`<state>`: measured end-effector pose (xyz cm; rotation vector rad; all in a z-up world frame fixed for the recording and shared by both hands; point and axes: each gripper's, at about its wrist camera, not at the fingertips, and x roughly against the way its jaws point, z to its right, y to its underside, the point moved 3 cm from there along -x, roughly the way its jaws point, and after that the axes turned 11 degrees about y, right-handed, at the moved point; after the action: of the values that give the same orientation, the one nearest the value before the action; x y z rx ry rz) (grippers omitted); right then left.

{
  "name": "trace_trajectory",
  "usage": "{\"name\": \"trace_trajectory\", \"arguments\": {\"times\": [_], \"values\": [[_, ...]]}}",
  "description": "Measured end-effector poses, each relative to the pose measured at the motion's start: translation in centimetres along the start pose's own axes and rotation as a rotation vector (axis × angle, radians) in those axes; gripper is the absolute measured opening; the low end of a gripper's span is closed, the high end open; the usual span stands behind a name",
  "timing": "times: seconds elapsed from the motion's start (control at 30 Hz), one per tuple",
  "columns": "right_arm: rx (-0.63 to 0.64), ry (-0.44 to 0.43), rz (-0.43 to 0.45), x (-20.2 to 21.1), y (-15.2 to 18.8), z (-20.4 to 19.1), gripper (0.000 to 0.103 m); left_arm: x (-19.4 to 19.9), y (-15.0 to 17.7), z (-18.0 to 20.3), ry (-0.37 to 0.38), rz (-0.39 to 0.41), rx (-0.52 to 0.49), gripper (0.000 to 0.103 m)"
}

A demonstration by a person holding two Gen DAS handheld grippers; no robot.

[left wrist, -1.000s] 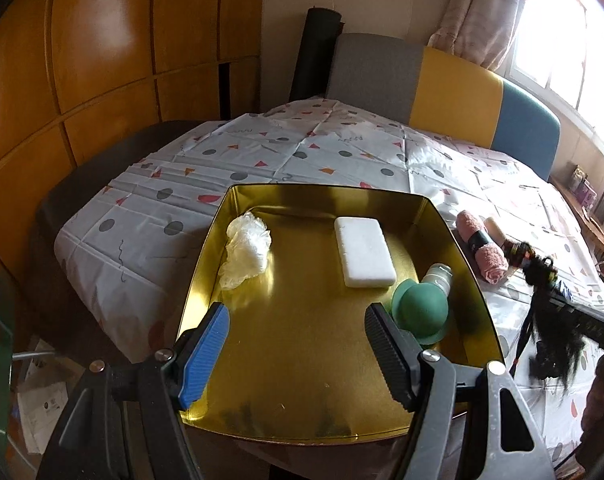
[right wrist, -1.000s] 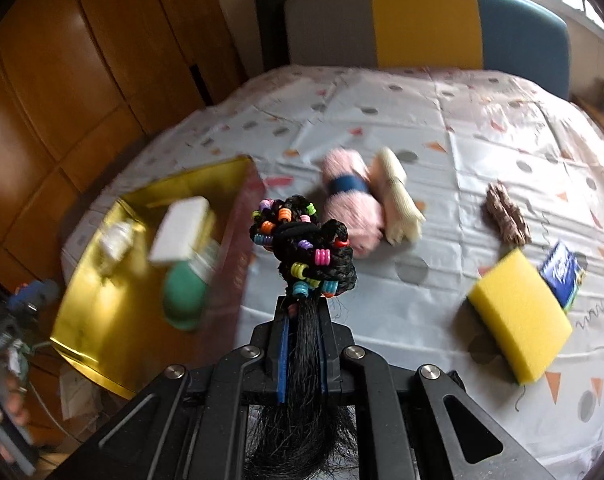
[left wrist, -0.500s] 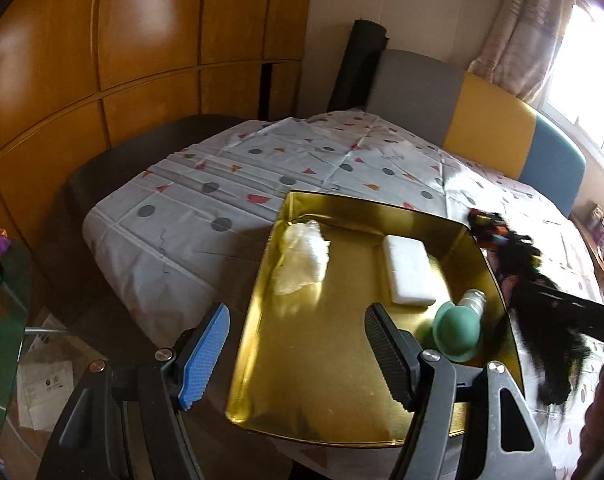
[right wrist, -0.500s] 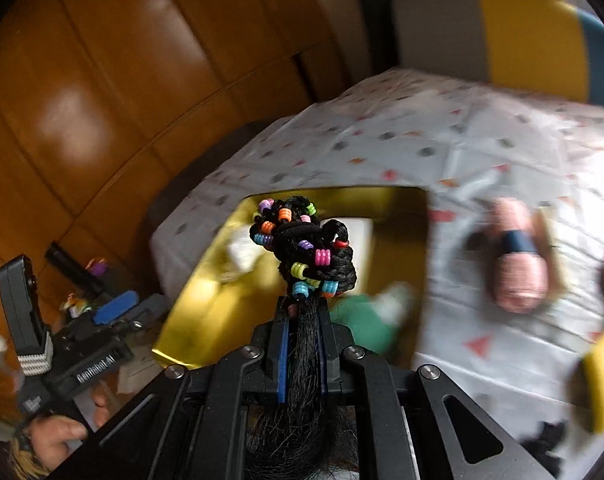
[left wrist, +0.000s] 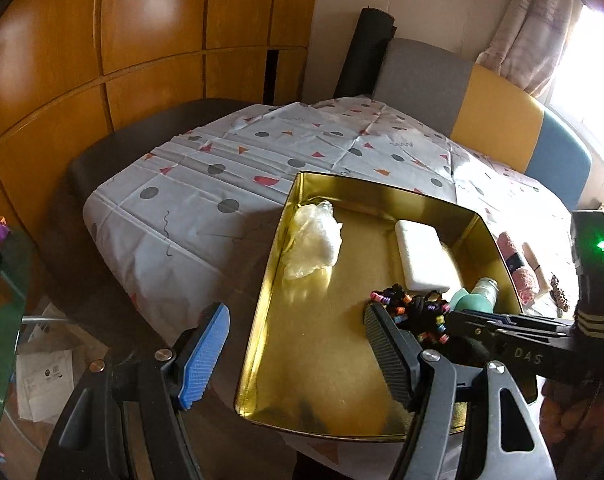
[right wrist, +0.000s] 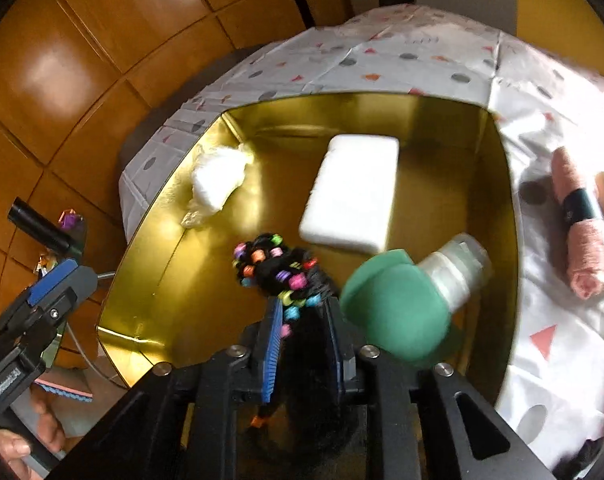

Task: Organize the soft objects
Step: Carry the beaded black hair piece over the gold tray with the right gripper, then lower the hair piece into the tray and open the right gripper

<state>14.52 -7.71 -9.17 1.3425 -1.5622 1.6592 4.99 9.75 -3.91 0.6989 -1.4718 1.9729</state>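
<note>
A gold metal tray point(left wrist: 268, 320) point(right wrist: 142, 276) holds a white sponge point(left wrist: 421, 258) point(right wrist: 353, 188), a crumpled clear bag point(left wrist: 313, 240) point(right wrist: 218, 176) and a green foam pad on a bottle point(left wrist: 475, 296) point(right wrist: 397, 304). My right gripper point(right wrist: 302, 312) point(left wrist: 455, 320) hangs over the tray's near right part. Its jaws are opening, with a black hair bundle with coloured beads point(right wrist: 278, 268) point(left wrist: 417, 312) loose between them. My left gripper point(left wrist: 298, 340) stands open at the tray's near left corner with nothing in it.
A pink rolled towel point(right wrist: 581, 232) point(left wrist: 517, 266) and a beige roll point(left wrist: 535, 260) lie on the patterned tablecloth point(left wrist: 206, 216) right of the tray. Wooden panels rise behind, and a grey, yellow and blue seat back point(left wrist: 493, 120) stands at the far side.
My right gripper carried the hair bundle left from above the tablecloth to above the tray, and its jaws have parted. The left gripper shifted left, so the tray sits further right in its view.
</note>
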Motion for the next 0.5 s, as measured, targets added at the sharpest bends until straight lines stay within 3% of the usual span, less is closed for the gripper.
{"name": "trace_trajectory", "arguments": {"times": [0.07, 0.17, 0.5], "values": [[-0.009, -0.008, 0.017, 0.7, 0.1, 0.4, 0.025, 0.0, 0.0, 0.5, 0.004, -0.001, -0.013, 0.071], [-0.026, -0.008, 0.052, 1.9, 0.3, 0.9, 0.037, 0.0, 0.1, 1.1, 0.007, -0.006, -0.032, 0.071], [-0.049, 0.045, 0.162, 6.0, 1.8, 2.4, 0.051, 0.8, 0.2, 3.2, 0.018, 0.001, -0.094, 0.071]]}}
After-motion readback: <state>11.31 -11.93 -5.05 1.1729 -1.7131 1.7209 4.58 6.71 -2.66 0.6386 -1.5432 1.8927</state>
